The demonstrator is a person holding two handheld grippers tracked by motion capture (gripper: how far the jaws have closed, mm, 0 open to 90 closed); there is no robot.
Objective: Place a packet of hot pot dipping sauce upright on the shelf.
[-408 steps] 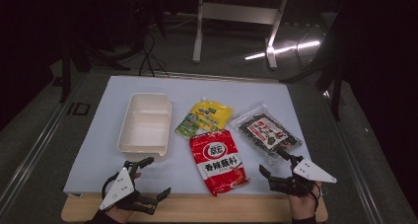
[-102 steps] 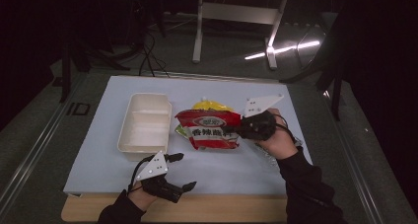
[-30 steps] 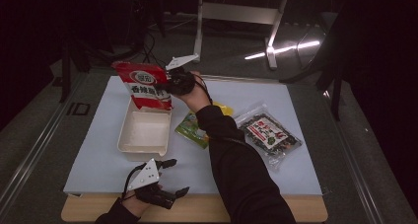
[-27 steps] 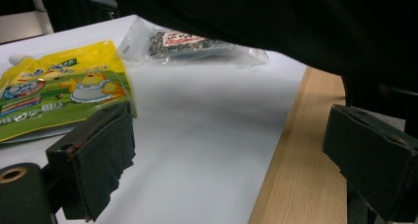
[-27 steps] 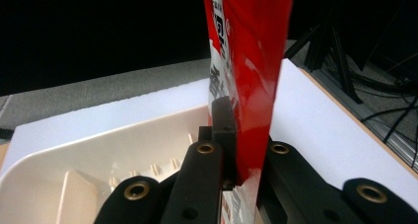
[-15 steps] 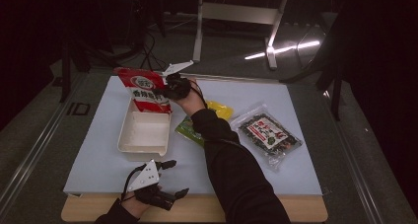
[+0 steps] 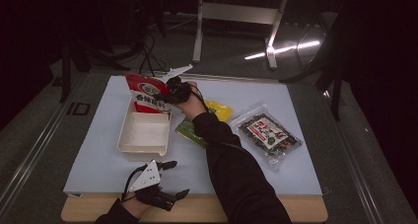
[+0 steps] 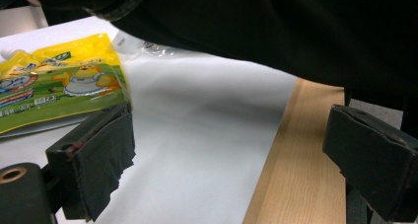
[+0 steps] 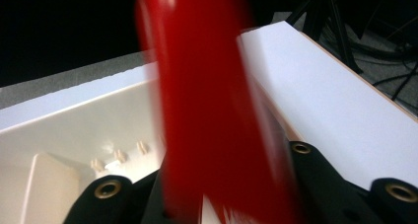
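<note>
My right gripper (image 7: 170,91) is shut on a red snack packet (image 7: 148,94), which hangs over the far compartment of the white two-part tray (image 7: 129,144). In the right gripper view the red packet (image 9: 207,110) stands blurred between the black jaws, with the white tray (image 9: 74,130) behind it. My left gripper (image 7: 175,179) rests open at the table's near edge, nothing between its pads (image 8: 106,155). A yellow-green packet (image 7: 217,110) lies right of the tray, partly under the right forearm; the left gripper view shows the yellow-green packet (image 8: 54,86) close up.
A dark seaweed packet (image 7: 266,132) in clear wrap lies at the right of the pale mat (image 7: 98,155). The wooden table edge (image 7: 276,211) runs along the front. Metal stand legs (image 7: 236,17) rise behind the table.
My right gripper has carried the red packet lower and a little nearer, down over the tray's far compartment. The left gripper has stayed still and open.
</note>
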